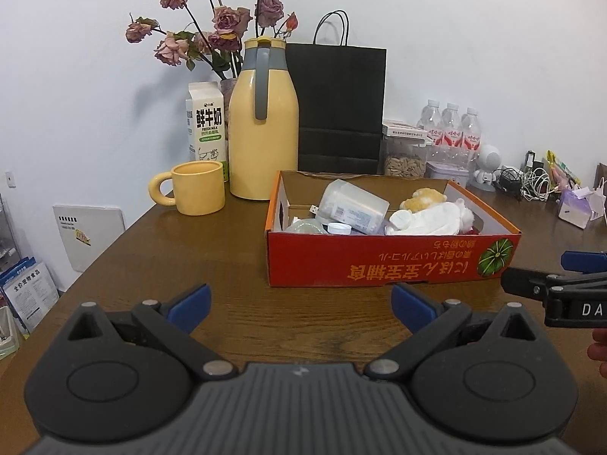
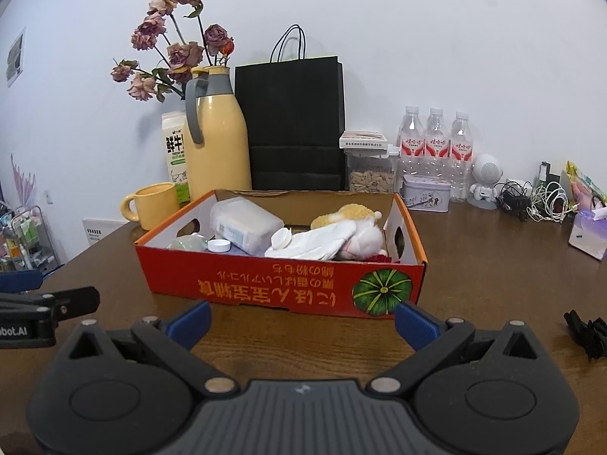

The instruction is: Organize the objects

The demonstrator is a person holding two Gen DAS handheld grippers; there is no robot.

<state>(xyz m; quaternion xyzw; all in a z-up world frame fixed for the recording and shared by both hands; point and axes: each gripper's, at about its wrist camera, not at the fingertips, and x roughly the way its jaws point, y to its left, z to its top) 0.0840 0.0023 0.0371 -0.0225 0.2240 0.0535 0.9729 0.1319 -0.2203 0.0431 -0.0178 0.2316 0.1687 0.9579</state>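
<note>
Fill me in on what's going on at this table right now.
A person holds two handheld grippers over a wooden table, and neither holds anything: the left gripper and the right gripper are both open and hover just short of a red cardboard box. The box already contains a clear plastic container, a white cloth and a plush toy. A yellow mug and a yellow thermos jug stand beyond it, untouched.

Even indoor light, sharp fisheye views

Soft shadows fall behind the flowers (image 1: 212,19) on the wall (image 1: 455,38); edges bow, corners vignette dark, mild sheen on the table (image 1: 227,258).
</note>
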